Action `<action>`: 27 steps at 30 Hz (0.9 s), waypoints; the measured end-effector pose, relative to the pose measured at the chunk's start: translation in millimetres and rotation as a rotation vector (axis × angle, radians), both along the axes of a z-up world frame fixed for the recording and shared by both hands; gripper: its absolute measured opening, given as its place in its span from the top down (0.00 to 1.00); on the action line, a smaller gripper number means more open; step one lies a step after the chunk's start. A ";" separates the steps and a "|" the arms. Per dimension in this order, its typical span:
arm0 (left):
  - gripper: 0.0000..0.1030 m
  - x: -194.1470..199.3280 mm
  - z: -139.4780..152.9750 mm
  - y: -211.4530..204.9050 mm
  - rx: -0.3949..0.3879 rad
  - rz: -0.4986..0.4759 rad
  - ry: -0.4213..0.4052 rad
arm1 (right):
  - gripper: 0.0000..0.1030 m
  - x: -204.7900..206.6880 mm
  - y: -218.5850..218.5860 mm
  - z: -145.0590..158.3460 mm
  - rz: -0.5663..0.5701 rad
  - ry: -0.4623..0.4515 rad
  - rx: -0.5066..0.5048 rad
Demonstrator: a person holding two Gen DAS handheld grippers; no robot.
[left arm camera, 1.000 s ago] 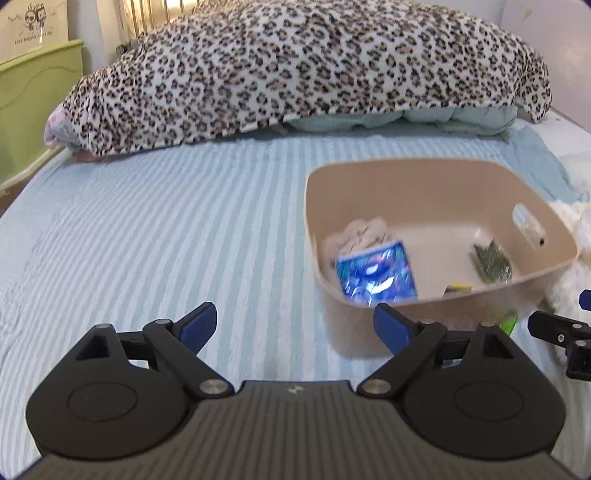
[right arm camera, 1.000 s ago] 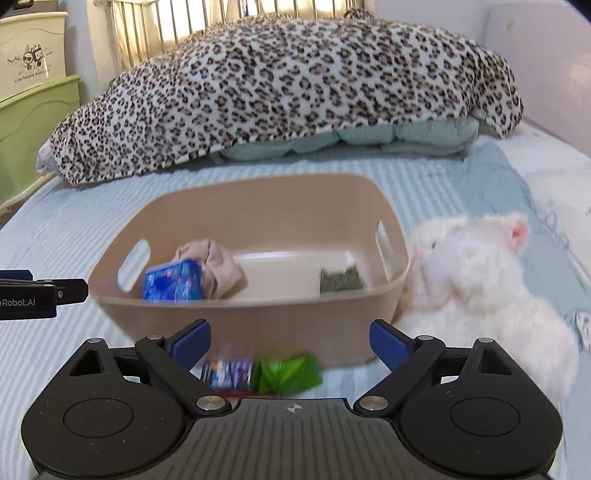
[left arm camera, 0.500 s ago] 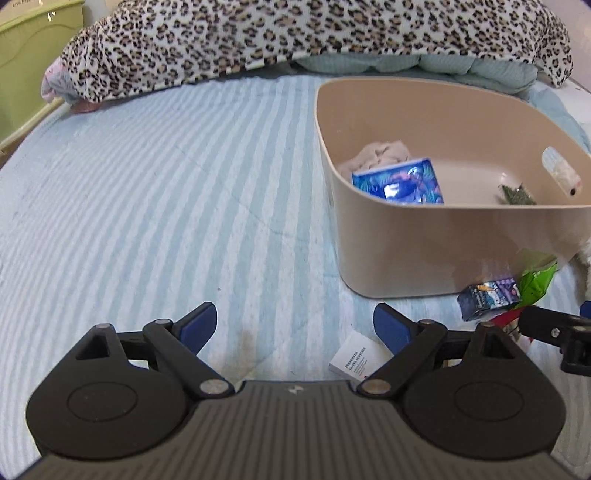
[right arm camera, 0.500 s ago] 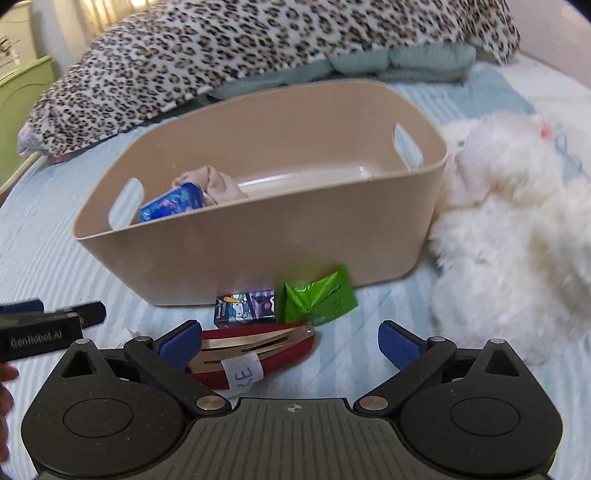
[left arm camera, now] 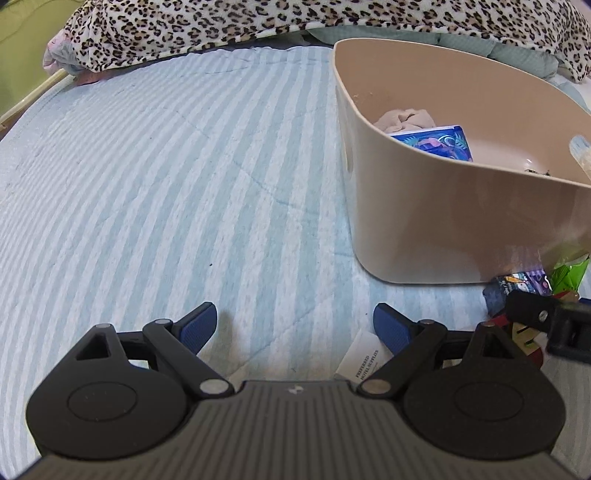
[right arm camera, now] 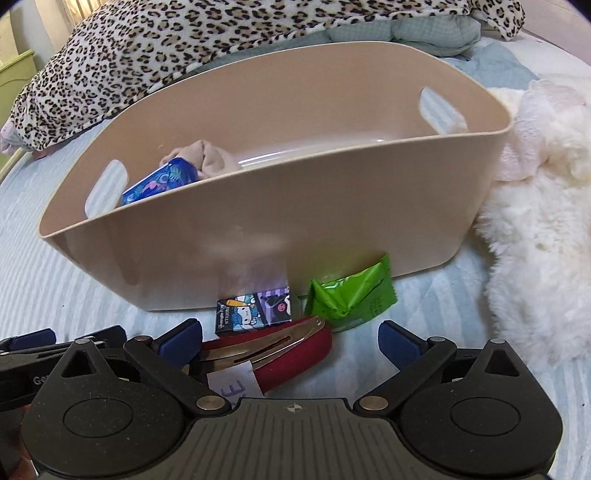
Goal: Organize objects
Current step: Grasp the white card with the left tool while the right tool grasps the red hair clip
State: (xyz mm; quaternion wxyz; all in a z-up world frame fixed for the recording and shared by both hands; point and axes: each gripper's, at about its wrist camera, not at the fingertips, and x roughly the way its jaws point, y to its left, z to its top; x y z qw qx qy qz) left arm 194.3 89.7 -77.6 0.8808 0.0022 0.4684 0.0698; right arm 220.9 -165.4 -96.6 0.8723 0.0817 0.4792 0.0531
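Note:
A beige plastic bin [right arm camera: 332, 206] [left arm camera: 443, 229] stands on the striped bed. Inside are a blue patterned packet [right arm camera: 159, 184] [left arm camera: 439, 144] and a beige cloth [right arm camera: 210, 158]. In front of the bin lie a small cartoon box [right arm camera: 255, 306], a green wrapper [right arm camera: 351, 299] and a red hair clip with a paper label [right arm camera: 273, 354]. My right gripper [right arm camera: 291, 336] is open, low over the red clip. My left gripper [left arm camera: 295, 325] is open over the bed, with a small white box [left arm camera: 364, 356] by its right finger.
A white plush toy [right arm camera: 543, 229] lies against the bin's right side. A leopard-print blanket [right arm camera: 184, 48] [left arm camera: 258, 22] is piled behind the bin. Striped bedsheet [left arm camera: 147, 184] stretches to the left. The left gripper's tip [right arm camera: 33, 343] shows at left in the right wrist view.
Both grippers have dropped lower and moved closer to the items in front of the bin. The red clip now lies between the right gripper's fingers. Both stay open.

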 end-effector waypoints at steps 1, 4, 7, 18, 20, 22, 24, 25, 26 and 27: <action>0.11 -0.8 0.8 1.2 -0.003 0.005 -0.002 | 0.00 -1.0 -1.0 1.3 -0.007 -0.011 0.006; 0.11 -1.9 3.3 3.7 -0.011 0.018 -0.006 | 0.00 -1.5 -1.2 6.6 -0.022 -0.047 0.007; 0.11 -1.8 5.2 3.5 -0.015 0.023 -0.007 | 0.00 1.9 6.1 1.9 0.023 -0.023 -0.042; 0.11 -15.6 -0.8 -21.8 -0.015 -0.030 0.022 | 0.00 -22.6 -10.6 -6.3 0.045 0.097 -0.010; 0.11 -19.9 -5.3 -21.1 -0.054 -0.031 0.047 | 0.00 -25.9 -15.7 -9.0 0.048 0.112 -0.001; 0.11 -23.4 -9.6 -19.4 -0.087 -0.026 0.070 | 0.00 -28.8 -19.5 -10.8 0.042 0.108 0.019; 0.11 -27.2 -12.2 -18.6 -0.089 -0.030 0.071 | 0.00 -31.1 -23.2 -12.1 0.029 0.106 0.041; 0.11 -29.1 -12.8 -18.0 -0.088 -0.036 0.068 | 0.00 -32.1 -23.9 -12.7 0.025 0.105 0.049; 0.12 -30.8 -13.1 -17.3 -0.091 -0.042 0.065 | 0.00 -33.0 -24.0 -13.3 0.025 0.105 0.055; 0.16 -32.2 -13.1 -16.0 -0.097 -0.045 0.063 | 0.00 -34.2 -24.0 -13.8 0.025 0.105 0.060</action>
